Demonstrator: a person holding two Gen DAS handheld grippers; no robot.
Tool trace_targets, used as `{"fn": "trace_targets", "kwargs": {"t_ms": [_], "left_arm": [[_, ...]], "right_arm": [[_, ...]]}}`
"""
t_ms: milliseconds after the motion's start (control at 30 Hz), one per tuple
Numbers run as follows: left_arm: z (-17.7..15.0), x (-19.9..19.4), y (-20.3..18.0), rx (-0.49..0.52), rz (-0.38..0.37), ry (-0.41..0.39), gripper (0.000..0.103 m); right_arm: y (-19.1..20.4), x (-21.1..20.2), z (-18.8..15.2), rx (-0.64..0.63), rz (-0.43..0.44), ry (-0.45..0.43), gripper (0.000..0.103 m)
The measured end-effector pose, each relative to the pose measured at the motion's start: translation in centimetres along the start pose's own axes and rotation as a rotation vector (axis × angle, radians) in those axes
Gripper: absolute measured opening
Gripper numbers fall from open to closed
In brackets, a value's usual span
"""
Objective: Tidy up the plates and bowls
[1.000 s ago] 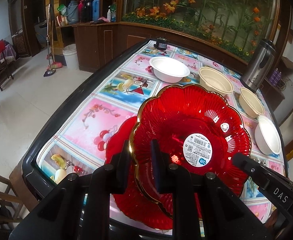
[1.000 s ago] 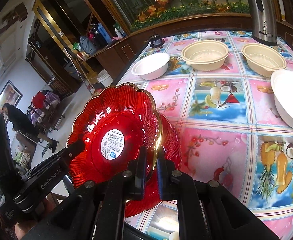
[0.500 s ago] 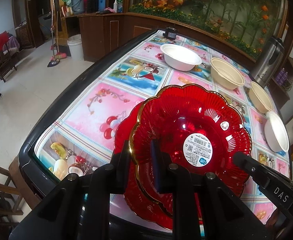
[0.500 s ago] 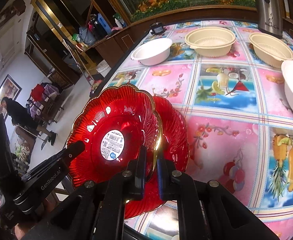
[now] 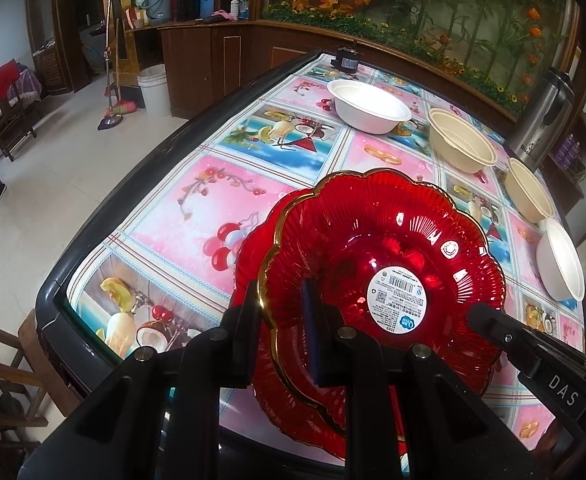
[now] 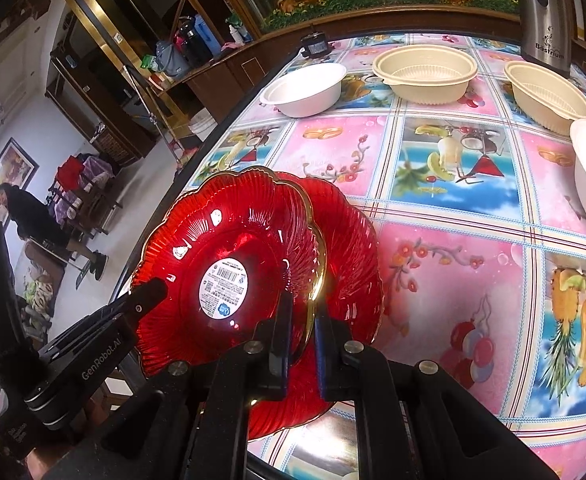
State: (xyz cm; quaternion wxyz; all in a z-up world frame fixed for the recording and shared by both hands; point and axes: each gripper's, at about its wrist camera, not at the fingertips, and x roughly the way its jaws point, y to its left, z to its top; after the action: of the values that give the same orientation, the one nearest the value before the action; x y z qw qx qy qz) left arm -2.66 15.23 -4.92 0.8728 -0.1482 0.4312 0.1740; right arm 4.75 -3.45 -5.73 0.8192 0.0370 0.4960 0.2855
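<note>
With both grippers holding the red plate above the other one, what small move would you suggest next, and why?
Probably lower it a little further: the upper red plate, pinched at opposite rims by the left gripper and right gripper, hangs offset above the lower red plate, apparently not nested yet.

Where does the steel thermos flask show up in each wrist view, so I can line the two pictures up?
Left wrist view: the steel thermos flask stands at the far right edge, beyond the cream bowls.
Right wrist view: the flask is at the top right, cut off by the frame, its base behind a cream bowl.
Shared landmark: the white sticker on the upper red plate.
</note>
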Motion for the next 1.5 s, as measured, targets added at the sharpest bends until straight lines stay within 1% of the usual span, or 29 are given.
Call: {"fn": "trace_targets", "kwargs": {"t_ms": [400,700,1033,1400,1500], "left_arm": [[-0.1,0.3,0.2,0.007,0.007,0.009,0.018],[-0.3,1.2,-0.1,0.025,0.022,0.034,0.019],[-0.3,1.6,-0.6,0.056,0.042,0.052,0.019],[0.0,2.4,-1.4,0.105,0.064,0.102,0.02],[0.0,2.4,-1.5,0.113,0.068,0.108,0.02]], "right_arm": [[0.3,0.3,0.1,-0.015,-0.02,0.016,0.009],[0.7,0.8,0.1,-0.033,-0.051,0.039,0.009],[0.8,1.4,0.1,-0.046,-0.073,0.077,0.01],[0.7,2.0,0.5,-0.059,-0.096,0.128,0.012],[0.9,2.0,0.6,-0.068,-0.101,0.139,0.014]]}}
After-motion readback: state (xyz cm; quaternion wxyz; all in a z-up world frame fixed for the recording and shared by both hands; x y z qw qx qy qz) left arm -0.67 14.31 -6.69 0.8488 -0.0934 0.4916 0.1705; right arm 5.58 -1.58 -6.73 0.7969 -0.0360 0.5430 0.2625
